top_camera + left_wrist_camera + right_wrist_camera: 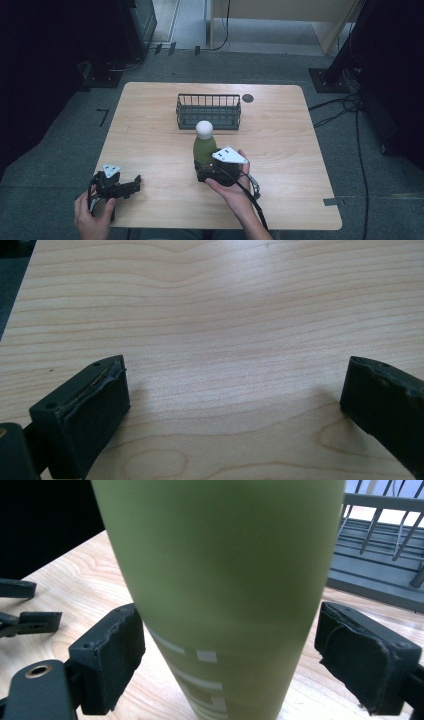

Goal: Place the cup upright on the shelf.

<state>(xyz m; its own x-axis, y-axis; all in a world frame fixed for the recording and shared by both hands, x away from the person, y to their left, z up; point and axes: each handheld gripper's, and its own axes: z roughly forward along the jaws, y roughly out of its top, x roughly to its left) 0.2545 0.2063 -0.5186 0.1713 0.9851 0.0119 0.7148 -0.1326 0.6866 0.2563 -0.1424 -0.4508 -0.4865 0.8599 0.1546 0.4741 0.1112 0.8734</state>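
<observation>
A green bottle [204, 146] with a round white cap stands upright near the middle of the wooden table [150, 125]. My right gripper [209, 170] reaches it from the near side, low on its body. In the right gripper view the bottle [220, 580] sits between the two black pads [107, 655], which lie against its sides, so this gripper is shut on it. My left gripper [134, 182] rests at the near left of the table, apart from the bottle. Its jaws stand wide open over bare wood [235, 390] with nothing between them.
A dark wire basket [208, 111] stands just behind the bottle, also seen as a basket [380, 555] at the right of the right gripper view. A small dark round mark [247, 98] lies near the far edge. Cables run over the floor at the right.
</observation>
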